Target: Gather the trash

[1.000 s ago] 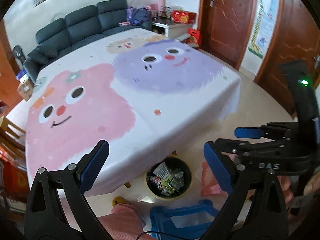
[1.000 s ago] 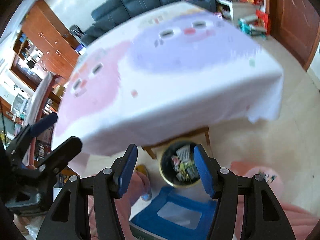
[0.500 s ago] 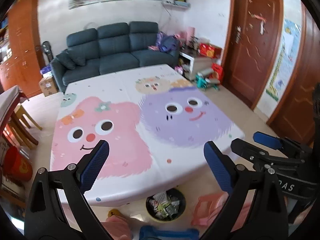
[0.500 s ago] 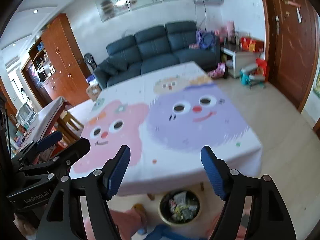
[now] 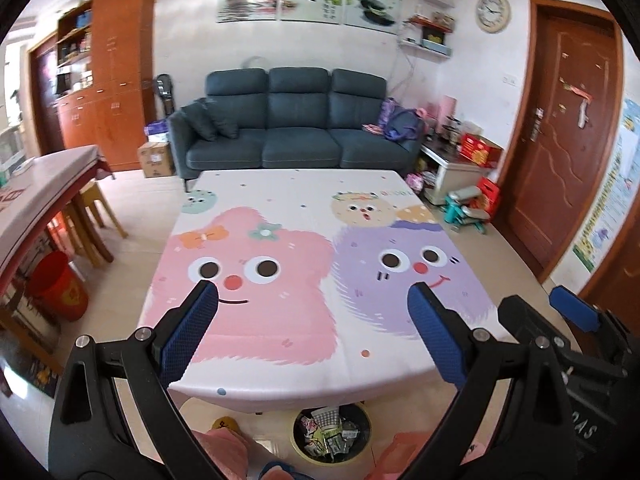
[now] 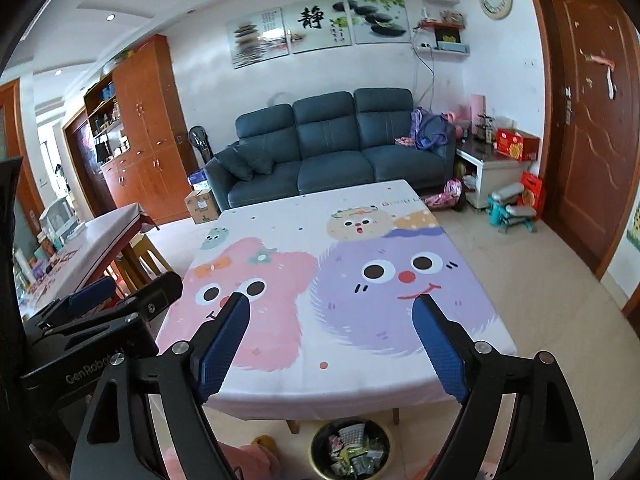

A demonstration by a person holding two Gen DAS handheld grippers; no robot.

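A round bin [image 5: 332, 436] full of crumpled wrappers stands on the floor under the table's near edge; it also shows in the right wrist view [image 6: 352, 450]. The table [image 5: 304, 384] wears a white cloth with pink and purple cartoon faces, and no loose trash shows on it. My left gripper [image 5: 312, 300] is open and empty, held above the near edge. My right gripper [image 6: 330, 306] is open and empty beside it. Each gripper shows in the other's view, the right one [image 5: 568, 320] and the left one [image 6: 100, 304].
A dark blue sofa [image 5: 296, 132] stands behind the table. A second table [image 5: 36, 196] with wooden stools and a red bucket [image 5: 60, 286] is at the left. A low white cabinet [image 5: 460, 168] and toys sit at the right, near a brown door [image 5: 568, 140].
Both grippers have tilted up from looking down at the bin and floor to looking level across the table and room. The right gripper's jaws have spread wider.
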